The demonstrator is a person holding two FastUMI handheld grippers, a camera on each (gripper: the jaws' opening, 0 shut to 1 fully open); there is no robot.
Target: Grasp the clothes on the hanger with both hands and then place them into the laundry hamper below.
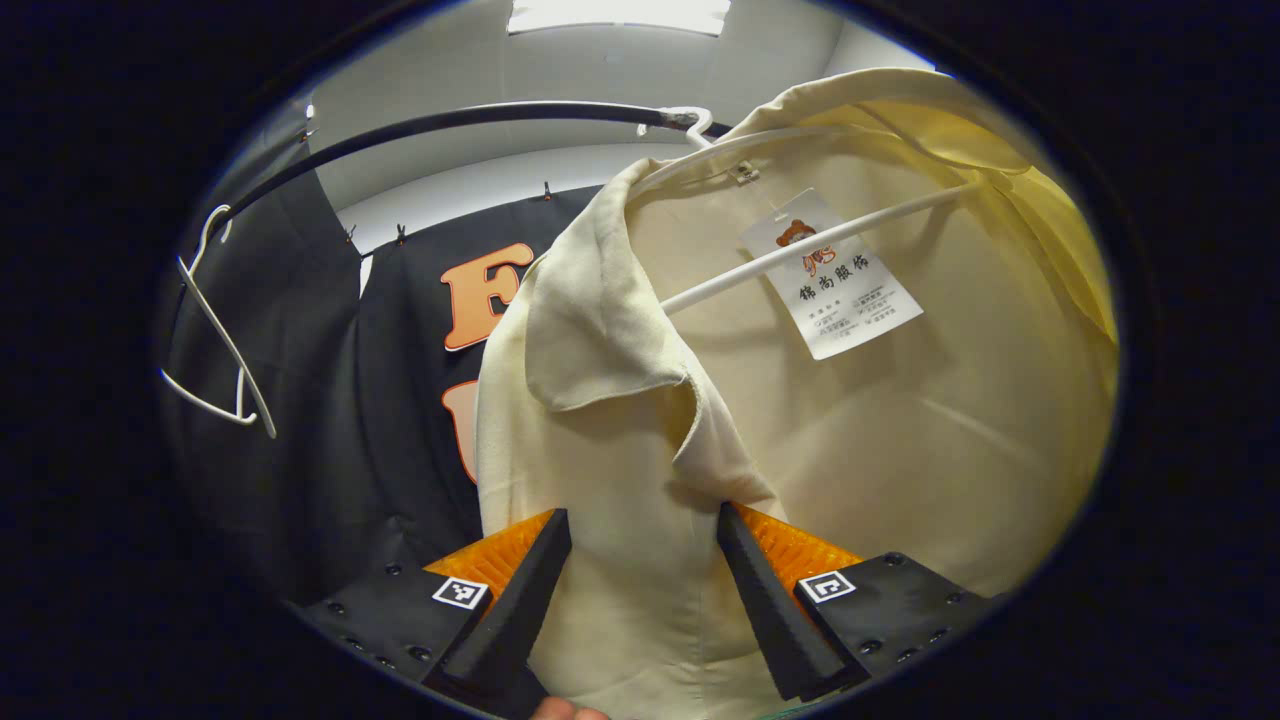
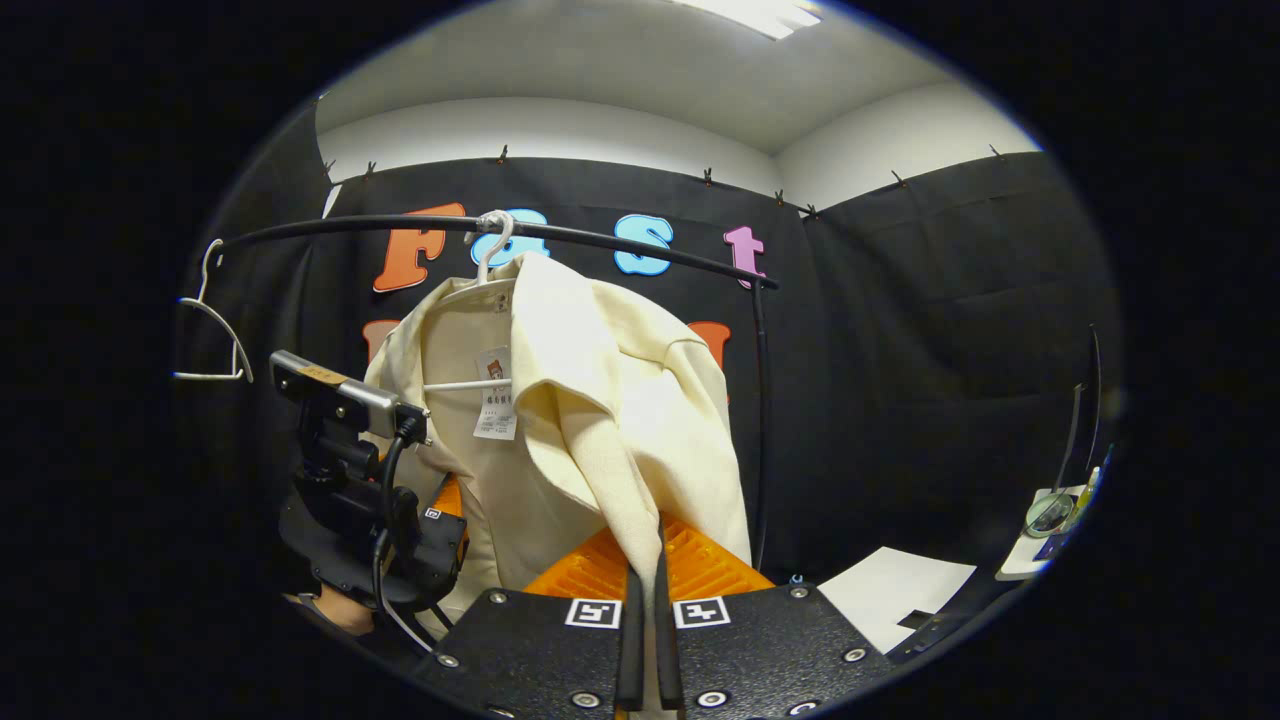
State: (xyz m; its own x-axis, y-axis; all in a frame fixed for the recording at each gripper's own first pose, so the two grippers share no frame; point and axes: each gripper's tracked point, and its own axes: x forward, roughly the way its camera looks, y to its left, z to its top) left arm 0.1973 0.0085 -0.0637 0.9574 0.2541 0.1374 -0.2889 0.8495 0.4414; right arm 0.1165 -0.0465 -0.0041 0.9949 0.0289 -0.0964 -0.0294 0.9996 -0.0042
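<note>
A cream jacket (image 1: pixel 900 420) hangs on a white hanger (image 1: pixel 760 264) from a black rail (image 1: pixel 450 120). My left gripper (image 1: pixel 640 520) is open, its fingers standing either side of the jacket's left front panel below the lapel without pressing it. In the right gripper view the jacket (image 2: pixel 600 400) hangs left of centre on its hanger (image 2: pixel 455 385). My right gripper (image 2: pixel 647 550) is shut on the jacket's right front edge, which runs down between the closed fingers. The left gripper (image 2: pixel 445 510) shows at the jacket's lower left, with a hand under it.
An empty white hanger (image 1: pixel 215 330) hangs at the rail's left end, also the empty hanger (image 2: pixel 210 340). The rail's upright post (image 2: pixel 757 420) stands just right of the jacket. A white sheet (image 2: pixel 900 590) and a small stand with items (image 2: pixel 1050 520) lie far right.
</note>
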